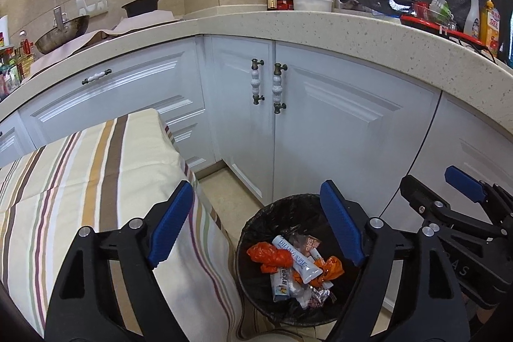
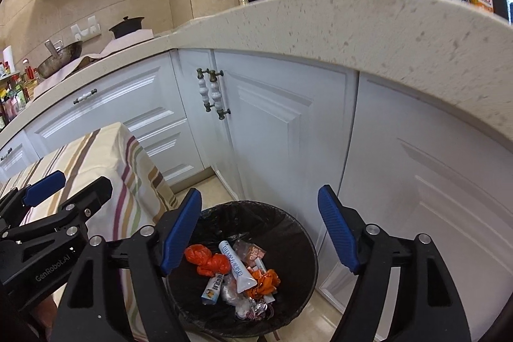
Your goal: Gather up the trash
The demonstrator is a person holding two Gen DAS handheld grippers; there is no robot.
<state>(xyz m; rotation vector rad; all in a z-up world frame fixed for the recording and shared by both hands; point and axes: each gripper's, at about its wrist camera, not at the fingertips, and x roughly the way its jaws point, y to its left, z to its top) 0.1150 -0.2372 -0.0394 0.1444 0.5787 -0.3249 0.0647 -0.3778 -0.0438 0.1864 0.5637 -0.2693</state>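
Both grippers hover over black-lined trash bin (image 2: 298, 233) on floor beside white cabinets (image 2: 282, 149). Left gripper (image 1: 256, 226) spread wide, nothing between pads. Right gripper (image 2: 259, 233) likewise wide, empty. Trash in bin: white tube (image 2: 237, 266), orange bags (image 2: 208, 258), crumpled wrappers (image 2: 253, 250). Striped cloth (image 1: 96, 175) left of bin.

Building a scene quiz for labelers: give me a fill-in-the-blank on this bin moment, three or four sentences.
1. The trash lies inside a round bin lined with a ____ bag.
2. Both the left gripper and the right gripper have their jaws ____, with nothing between them.
3. Left of the bin, a table is covered by a ____ cloth.
4. The white tube in the bin lies beside crumpled ____ plastic.

Missing words: black; open; striped; orange
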